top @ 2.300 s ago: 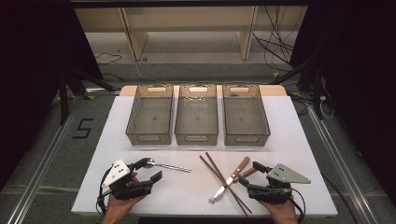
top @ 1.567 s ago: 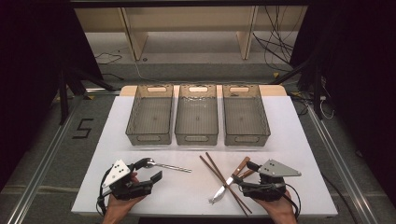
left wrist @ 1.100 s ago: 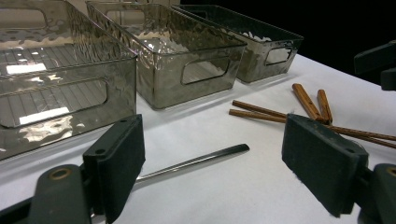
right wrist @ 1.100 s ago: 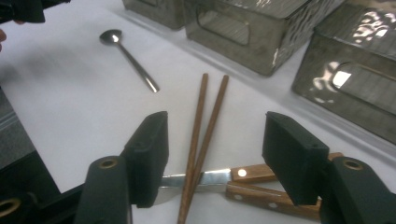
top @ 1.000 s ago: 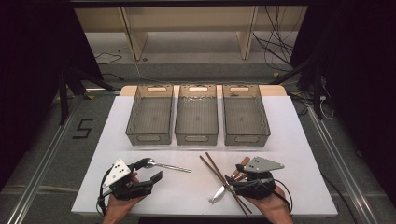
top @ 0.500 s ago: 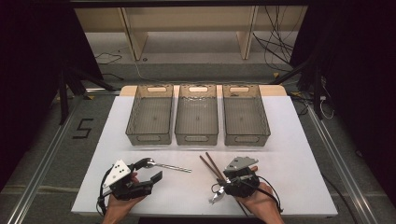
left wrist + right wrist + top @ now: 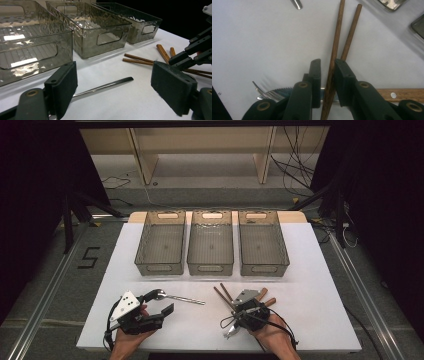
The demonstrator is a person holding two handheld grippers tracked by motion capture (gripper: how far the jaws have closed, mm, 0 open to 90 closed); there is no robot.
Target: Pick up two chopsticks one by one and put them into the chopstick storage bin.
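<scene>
Two wooden chopsticks lie side by side on the white table, seen too as chopsticks in the high view. My right gripper points down over them and its jaws have just been closing. The sticks run between the pads with a thin gap still showing on one side. Under it lie a fork and a wooden-handled knife. At front left my left gripper rests open. In its own view the left gripper straddles the handle of a metal spoon without touching it.
Three clear grey bins stand in a row across the table's middle, all without contents. Two brown handle ends stick out right of the right gripper. The table's front edge is just below both hands.
The right gripper has moved left and down from the table's right side onto the chopsticks, and its jaws have narrowed around them. The left gripper and the spoon have stayed put.
</scene>
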